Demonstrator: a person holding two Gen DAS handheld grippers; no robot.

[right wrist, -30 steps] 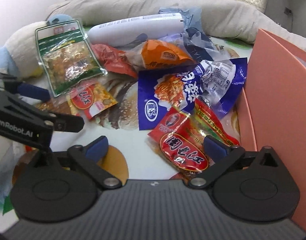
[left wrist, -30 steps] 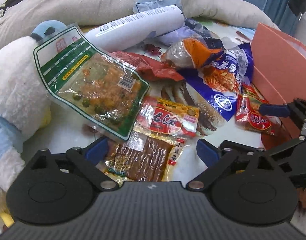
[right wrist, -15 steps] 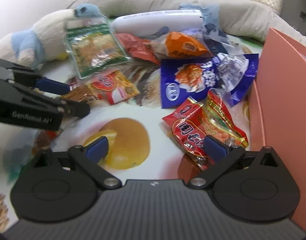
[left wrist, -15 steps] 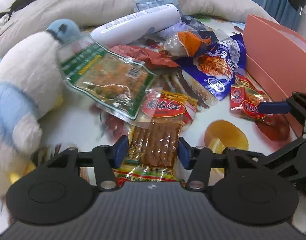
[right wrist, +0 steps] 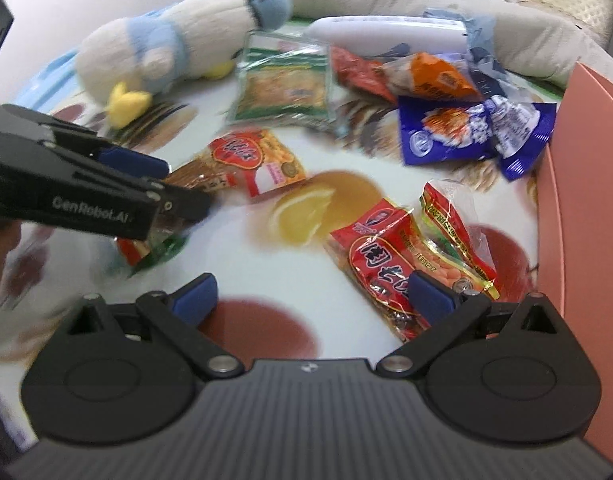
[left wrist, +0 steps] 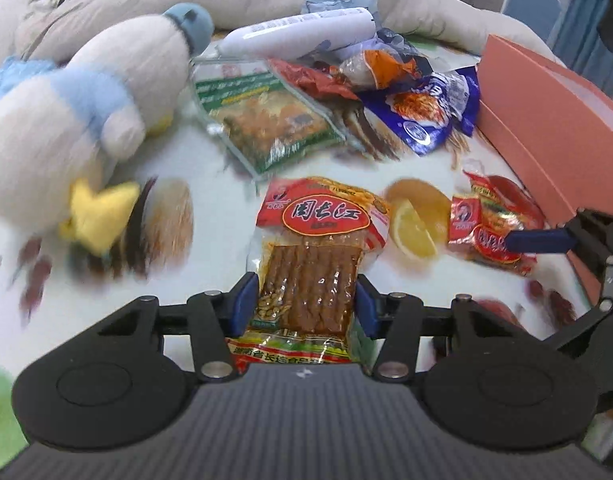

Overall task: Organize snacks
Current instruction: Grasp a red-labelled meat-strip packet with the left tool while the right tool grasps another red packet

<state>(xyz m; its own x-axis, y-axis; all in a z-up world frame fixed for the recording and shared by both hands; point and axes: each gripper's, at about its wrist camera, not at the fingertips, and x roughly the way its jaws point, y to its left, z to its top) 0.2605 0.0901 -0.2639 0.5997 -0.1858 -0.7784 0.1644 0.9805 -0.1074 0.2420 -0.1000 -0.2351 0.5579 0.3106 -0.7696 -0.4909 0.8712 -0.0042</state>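
While the left gripper (left wrist: 306,304) clamps its blue pads against the two long edges of the brown stick-snack packet (left wrist: 310,276), that packet runs straight ahead along the fingers, its red label end pointing away and its green printed end tucked back toward the gripper body. From the right wrist view the packet juts forward out of the fingers; whether it has cleared the printed tablecloth (right wrist: 266,280) I cannot tell — the blur there hides the gap.

The right gripper (right wrist: 310,300) stands wide open and holds nothing; its right pad lies over the near end of a red peanut packet (right wrist: 390,264), which lies slantwise, just beside the wall of the pink box (right wrist: 578,184).

That box is the likely home for the snacks, and it lies to the right of both grippers — the right one is far nearer. For the left, the way across passes over open cloth and the red packet. Farther off sit the green packet (left wrist: 274,124), the blue packet (left wrist: 426,112) and a plush toy (left wrist: 78,128) at the left.
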